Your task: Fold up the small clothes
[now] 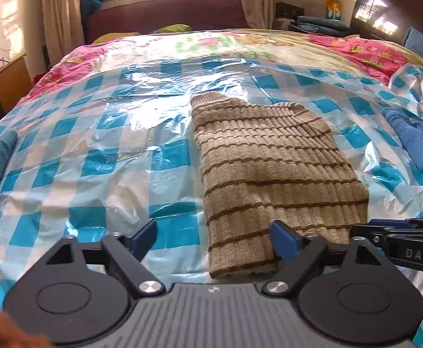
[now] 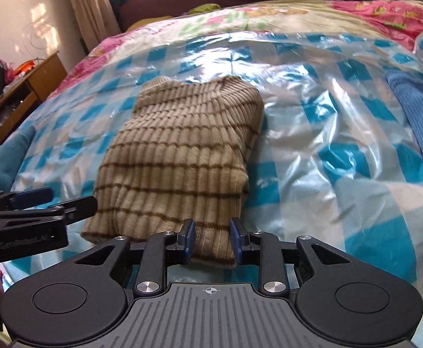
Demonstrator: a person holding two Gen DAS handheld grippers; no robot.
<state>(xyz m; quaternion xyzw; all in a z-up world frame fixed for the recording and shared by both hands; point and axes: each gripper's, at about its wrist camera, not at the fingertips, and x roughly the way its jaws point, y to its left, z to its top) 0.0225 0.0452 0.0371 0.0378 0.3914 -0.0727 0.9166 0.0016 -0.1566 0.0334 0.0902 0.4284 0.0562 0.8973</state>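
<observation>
Letting go gently keeps the folded sweater (image 1: 272,174) neat: left gripper (image 1: 214,239) wide open and empty, right gripper (image 2: 213,239) partly open, holding nothing.

The white letters "DAS" stand on the black body of the right gripper (image 1: 397,226) at the left wrist view's right edge, while the faint embossed wording on the black left gripper (image 2: 37,200) is too blurred to read.
</observation>
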